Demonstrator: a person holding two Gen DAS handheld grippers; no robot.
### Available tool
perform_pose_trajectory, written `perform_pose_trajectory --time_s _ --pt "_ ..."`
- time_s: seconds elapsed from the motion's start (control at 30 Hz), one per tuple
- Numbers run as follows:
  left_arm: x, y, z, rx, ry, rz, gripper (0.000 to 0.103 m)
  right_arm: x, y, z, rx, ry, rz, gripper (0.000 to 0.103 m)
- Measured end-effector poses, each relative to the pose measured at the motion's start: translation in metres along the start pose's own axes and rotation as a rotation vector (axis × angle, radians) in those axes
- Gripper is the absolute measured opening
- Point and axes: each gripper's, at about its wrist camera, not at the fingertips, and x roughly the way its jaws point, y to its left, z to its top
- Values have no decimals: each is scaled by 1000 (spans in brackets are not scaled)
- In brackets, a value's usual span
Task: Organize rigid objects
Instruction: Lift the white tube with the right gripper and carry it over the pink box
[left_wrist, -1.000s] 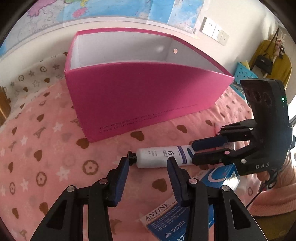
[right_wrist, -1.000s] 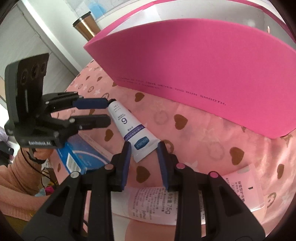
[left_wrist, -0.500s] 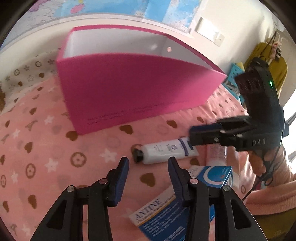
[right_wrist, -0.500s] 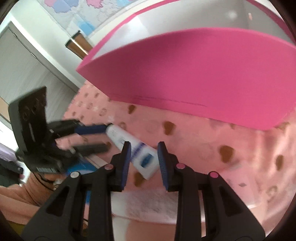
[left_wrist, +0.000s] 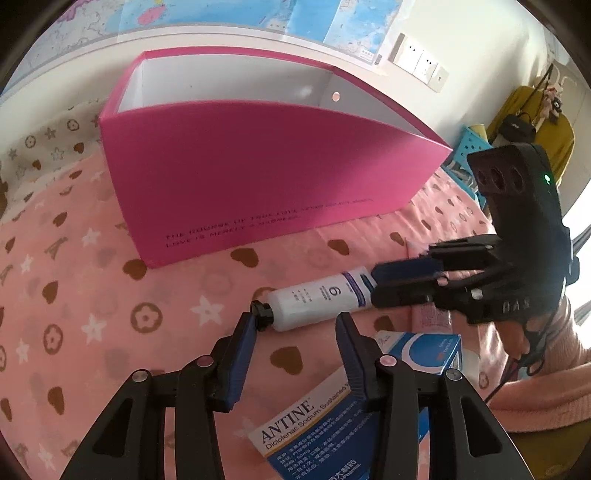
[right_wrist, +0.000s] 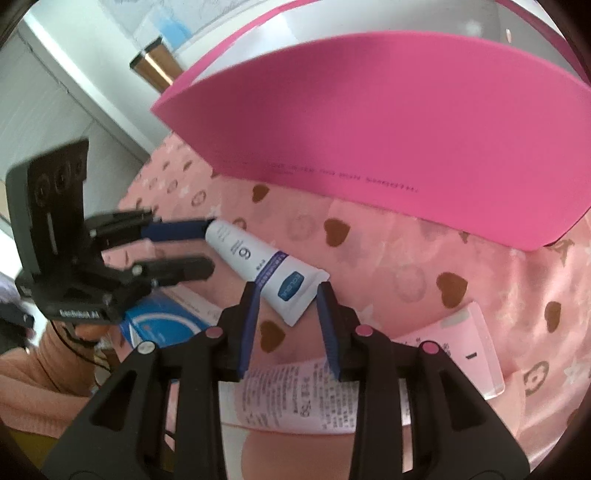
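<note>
My right tongs (right_wrist: 286, 295) are opening around the white tube (right_wrist: 258, 266)'s flat end; my left tongs (left_wrist: 295, 325), at nine o'clock, hang loose.

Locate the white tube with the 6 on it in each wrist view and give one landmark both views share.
Left wrist: white tube lies centre-right, black cap toward the left gripper.
Right wrist: tube lies centre-left, flat crimped end between the right gripper fingers.
Shared landmark: pink box behind the tube.

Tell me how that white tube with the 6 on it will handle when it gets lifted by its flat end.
The white tube looks soft-walled, so it may squash or sag under a pinch. Its glossy skin could slip. The round body might roll on the pink blanket, though the flat crimped end likely limits that.
</note>
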Motion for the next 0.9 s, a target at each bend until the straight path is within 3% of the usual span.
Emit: perform_pose_trajectory --time_s 0.23,0.43,0.63,0.9 --pt "-2 0 -6 -6 8 -12 48 -4 -15 5 107 -69 83 39" --pt "-4 4 -6 -19 -2 -18 46 -1 -10 6 87 -31 4 35" --pt "-3 -4 -4 0 -2 18 45 -2 -12 7 96 -59 49 39" --pt "3 -16 3 1 -10 12 44 -19 -13 1 94 -109 70 39"
